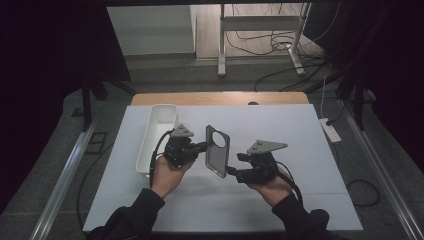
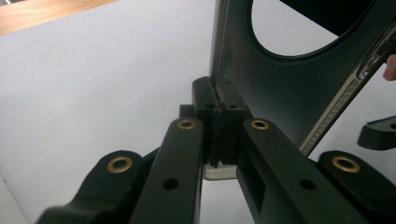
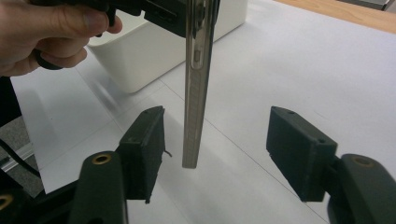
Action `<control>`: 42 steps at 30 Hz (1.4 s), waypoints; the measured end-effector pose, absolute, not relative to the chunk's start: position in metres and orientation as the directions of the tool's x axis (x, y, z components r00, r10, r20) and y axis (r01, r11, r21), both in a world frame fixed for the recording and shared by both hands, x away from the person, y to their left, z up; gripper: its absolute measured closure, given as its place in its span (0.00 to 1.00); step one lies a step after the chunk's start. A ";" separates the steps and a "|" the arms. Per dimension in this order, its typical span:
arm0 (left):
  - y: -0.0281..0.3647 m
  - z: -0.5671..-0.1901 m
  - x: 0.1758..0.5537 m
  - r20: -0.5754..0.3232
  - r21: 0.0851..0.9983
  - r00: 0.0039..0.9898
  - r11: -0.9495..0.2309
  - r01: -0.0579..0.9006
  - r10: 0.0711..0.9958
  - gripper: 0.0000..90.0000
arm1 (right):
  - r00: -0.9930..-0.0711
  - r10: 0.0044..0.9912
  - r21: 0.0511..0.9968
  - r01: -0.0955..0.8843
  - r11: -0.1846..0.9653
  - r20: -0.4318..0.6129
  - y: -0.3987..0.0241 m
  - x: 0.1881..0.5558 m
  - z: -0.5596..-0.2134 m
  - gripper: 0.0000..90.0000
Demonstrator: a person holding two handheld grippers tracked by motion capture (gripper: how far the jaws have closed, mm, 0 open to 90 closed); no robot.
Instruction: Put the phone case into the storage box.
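The left tongs [image 1: 204,146] are clamped on the edge of a phone case [image 1: 217,151], a thin dark shell with a round camera hole near its top. In the left gripper view the pads [image 2: 219,105] press together on the case's [image 2: 280,88] rim with no gap showing. The case hangs clear above the surface [image 1: 300,130], between the two hands, long axis close to upright and tilted slightly, camera hole uppermost.

The right tongs [image 1: 231,170] stand open. In the right gripper view the two pads [image 3: 142,144] sit well apart with the case's [image 3: 196,84] lower edge hanging between them, edge-on, touching neither. The case lies nearer the pad at the left of that view; the other pad is well off.

Relation of consequence: the case's lower end lies straight ahead of the right tongs and inside their span, its thin side facing the camera and its broad faces turned toward the pads. Its long axis runs up and away from the right tongs toward the left hand [image 3: 46,32], which carries it from above. The left tongs are the only ones in contact.

A white bin [image 1: 157,135] stands on the surface just beyond the left hand [image 1: 167,172], apart from the case.

Judgement: any closing by the right tongs would meet the case across its thickness; the off-centre position would likely push it sideways against the left grip.
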State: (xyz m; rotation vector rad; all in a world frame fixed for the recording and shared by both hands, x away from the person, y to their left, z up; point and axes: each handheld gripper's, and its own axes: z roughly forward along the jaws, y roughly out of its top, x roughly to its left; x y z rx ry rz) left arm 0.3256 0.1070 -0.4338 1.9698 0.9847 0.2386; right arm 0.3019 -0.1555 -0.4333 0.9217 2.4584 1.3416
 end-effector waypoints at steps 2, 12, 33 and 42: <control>0.108 -0.434 0.326 -0.200 0.790 0.663 -0.282 0.545 0.721 0.99 | -0.788 0.603 0.814 0.428 0.393 0.123 -0.157 0.301 -0.432 0.39; 0.112 -0.432 0.327 -0.197 0.794 0.656 -0.274 0.542 0.728 0.99 | -0.789 0.602 0.813 0.428 0.395 0.123 -0.163 0.300 -0.431 0.35; 0.125 -0.426 0.330 -0.204 0.800 0.645 -0.255 0.544 0.737 0.99 | -0.793 0.594 0.795 0.444 0.413 0.135 -0.178 0.295 -0.426 0.30; 0.132 -0.423 0.332 -0.200 0.800 0.640 -0.253 0.544 0.742 0.99 | -0.789 0.600 0.792 0.446 0.417 0.128 -0.183 0.292 -0.426 0.24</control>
